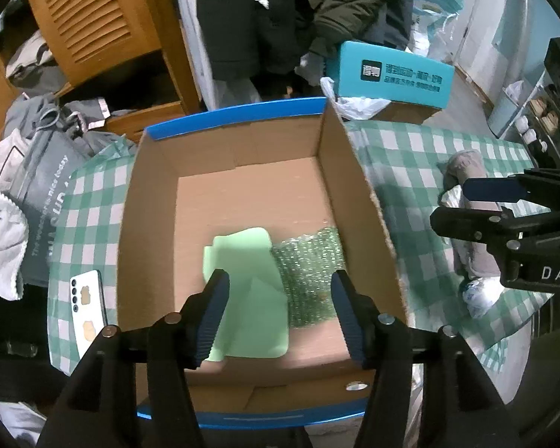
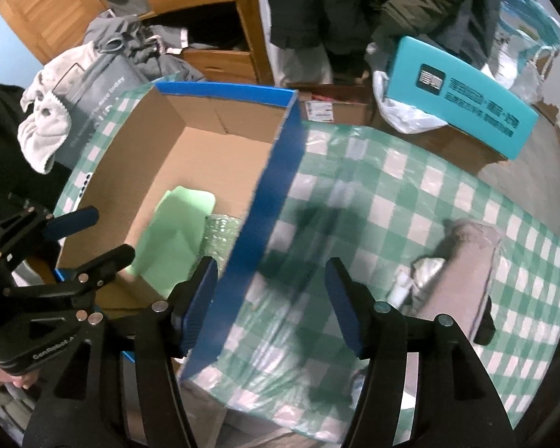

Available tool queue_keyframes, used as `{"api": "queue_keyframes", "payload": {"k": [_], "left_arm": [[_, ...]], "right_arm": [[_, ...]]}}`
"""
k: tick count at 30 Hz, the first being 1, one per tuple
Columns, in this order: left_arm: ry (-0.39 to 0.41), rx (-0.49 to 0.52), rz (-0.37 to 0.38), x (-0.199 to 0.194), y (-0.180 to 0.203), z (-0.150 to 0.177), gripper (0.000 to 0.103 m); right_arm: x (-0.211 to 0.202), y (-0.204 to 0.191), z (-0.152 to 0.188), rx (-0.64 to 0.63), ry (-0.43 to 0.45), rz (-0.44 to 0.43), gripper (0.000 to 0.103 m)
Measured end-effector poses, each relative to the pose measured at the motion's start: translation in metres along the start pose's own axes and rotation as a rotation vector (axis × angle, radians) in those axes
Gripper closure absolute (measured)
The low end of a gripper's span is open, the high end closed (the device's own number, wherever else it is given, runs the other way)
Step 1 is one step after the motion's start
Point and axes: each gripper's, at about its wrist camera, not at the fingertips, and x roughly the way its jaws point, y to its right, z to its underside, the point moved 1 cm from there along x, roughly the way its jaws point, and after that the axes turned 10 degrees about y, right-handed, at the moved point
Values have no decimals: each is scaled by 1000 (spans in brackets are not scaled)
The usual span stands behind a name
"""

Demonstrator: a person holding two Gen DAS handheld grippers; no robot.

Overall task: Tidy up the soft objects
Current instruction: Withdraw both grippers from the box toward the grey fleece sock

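The left gripper (image 1: pixel 280 313) is hanging over the open cardboard box (image 1: pixel 339 171), its jaws spread wide with nothing between them. The box is sitting on the checked tablecloth (image 1: pixel 410 156), toward the table's left side, with a blue rim along its top edges. Inside, on the box floor near the right wall and the near corner, a pale green folded cloth (image 1: pixel 250 291) is lying flat, its long axis running from the near wall toward the far wall. Just beside it on its right, touching it, a green bubble-wrap piece (image 1: pixel 311 272) is resting against the right wall.

The right gripper (image 2: pixel 272 306) is hovering above the box's right wall and the tablecloth beside it, jaws also wide apart and holding nothing. Toward the table's right edge, a grey-brown plush item (image 2: pixel 466 261) is lying with its long axis running near-to-far, over something white. A phone (image 1: pixel 87 306) is lying near the table's left edge.
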Motion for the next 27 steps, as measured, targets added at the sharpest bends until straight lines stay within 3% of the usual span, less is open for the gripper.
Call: {"api": "queue_keyframes", "payload": {"k": [12, 27], "left_arm": [[-6, 58, 33, 2, 42, -9, 34], [-20, 48, 123, 17, 91, -21, 33]], "right_arm": [[-12, 54, 18, 84, 6, 49, 39], [-12, 126, 44, 209, -13, 139, 39]]}}
